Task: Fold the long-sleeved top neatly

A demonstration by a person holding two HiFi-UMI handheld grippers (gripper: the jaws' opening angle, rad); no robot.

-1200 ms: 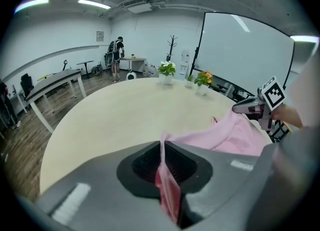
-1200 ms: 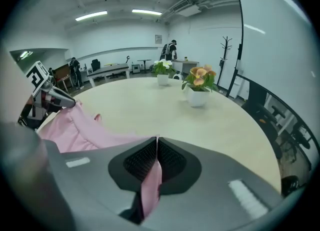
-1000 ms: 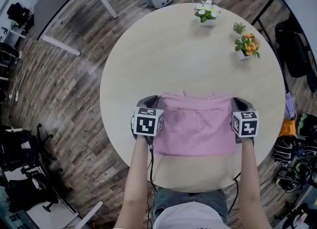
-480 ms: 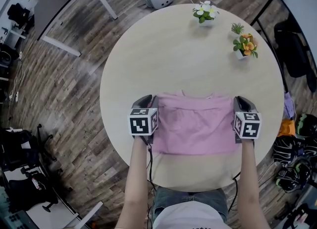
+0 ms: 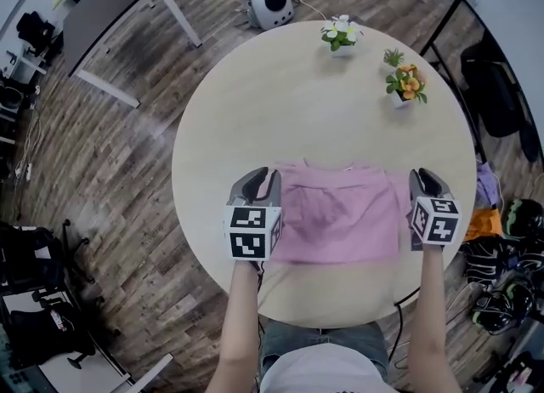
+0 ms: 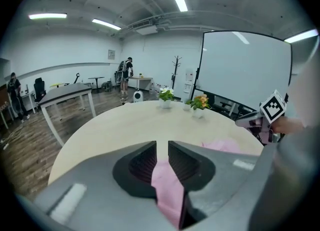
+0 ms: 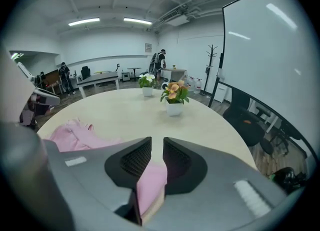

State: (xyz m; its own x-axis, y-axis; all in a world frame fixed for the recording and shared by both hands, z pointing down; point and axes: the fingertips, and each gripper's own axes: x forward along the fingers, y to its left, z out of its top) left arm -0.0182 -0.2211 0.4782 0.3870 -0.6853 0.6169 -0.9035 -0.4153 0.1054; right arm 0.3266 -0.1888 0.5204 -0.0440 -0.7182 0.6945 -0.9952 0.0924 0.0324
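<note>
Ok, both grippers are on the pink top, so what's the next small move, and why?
Probably tighten the right gripper before lifting. The left gripper pinches one side edge of the top, while the right one's jaws have just been opening with pink cloth between them. If that edge slips out, the fold would likely go crooked.

Pink top (image 5: pixel 338 217): folded rectangle, collar at far side, side edges raised.

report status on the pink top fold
Left hand-held gripper pinching pink top. Right hand-held gripper jaws just been opening, fabric between them. Flower pots far side of table, clear.
</note>
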